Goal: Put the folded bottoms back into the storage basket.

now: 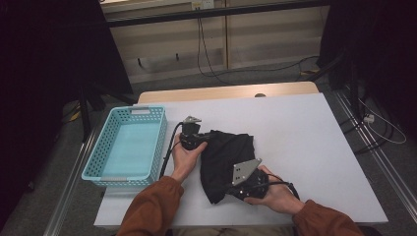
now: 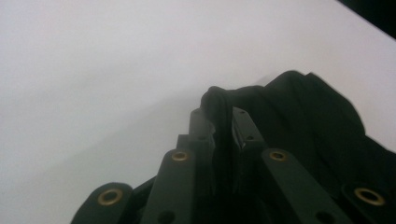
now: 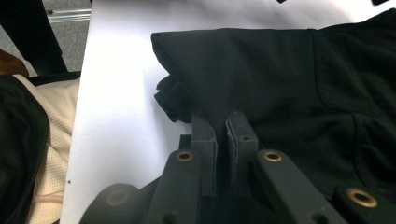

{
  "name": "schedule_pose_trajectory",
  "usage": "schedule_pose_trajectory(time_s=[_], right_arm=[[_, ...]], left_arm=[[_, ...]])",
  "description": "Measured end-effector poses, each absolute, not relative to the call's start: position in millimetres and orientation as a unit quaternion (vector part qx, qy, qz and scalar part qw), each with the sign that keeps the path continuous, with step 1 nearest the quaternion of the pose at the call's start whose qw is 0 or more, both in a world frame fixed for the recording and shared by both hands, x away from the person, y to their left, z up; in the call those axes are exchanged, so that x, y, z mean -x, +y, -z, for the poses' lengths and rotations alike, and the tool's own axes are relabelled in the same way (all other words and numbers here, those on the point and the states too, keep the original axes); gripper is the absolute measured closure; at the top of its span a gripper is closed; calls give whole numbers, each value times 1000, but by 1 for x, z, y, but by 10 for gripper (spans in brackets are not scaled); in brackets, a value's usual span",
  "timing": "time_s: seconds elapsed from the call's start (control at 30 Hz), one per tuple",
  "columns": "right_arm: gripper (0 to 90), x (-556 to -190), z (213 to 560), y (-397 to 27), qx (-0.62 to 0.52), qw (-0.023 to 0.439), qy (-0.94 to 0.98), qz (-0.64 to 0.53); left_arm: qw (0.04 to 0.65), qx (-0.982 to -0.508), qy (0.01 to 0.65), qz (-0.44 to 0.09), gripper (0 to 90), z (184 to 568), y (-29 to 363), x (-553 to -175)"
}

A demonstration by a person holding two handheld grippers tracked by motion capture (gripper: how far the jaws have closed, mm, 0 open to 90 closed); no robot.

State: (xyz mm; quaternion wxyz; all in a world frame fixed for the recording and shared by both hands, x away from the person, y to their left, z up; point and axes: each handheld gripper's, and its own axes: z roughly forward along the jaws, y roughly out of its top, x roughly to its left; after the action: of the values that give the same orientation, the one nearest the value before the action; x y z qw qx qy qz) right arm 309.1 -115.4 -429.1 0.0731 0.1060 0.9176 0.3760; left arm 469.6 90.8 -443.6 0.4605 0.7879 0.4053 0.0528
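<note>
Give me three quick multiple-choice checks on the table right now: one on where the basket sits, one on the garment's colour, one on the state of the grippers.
1. Where is the basket relative to the garment?
A. To its left, near the table's left edge
B. To its right
C. Under it

2. What colour is the garment?
A. White
B. Black
C. Red

3. How do the left gripper and the right gripper stand?
A. Both wide open above the table
B. One in the basket, one on the cloth
C. Both shut on the garment

Answers:
1. A: in the high view the turquoise basket lies left of the cloth on the white table.
2. B: the cloth is black in all three views.
3. C: each gripper view shows the jaws drawn together with a fold of black fabric pinched between them.
</note>
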Motion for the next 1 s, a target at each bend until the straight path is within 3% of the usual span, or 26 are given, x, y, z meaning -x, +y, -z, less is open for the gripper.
schedule_pose_trajectory(time_s=[1.0], right_arm=[[850, -307, 422, -101, -119, 76, 900, -413]], left_arm=[[501, -760, 409, -69, 825, 410, 105, -464]])
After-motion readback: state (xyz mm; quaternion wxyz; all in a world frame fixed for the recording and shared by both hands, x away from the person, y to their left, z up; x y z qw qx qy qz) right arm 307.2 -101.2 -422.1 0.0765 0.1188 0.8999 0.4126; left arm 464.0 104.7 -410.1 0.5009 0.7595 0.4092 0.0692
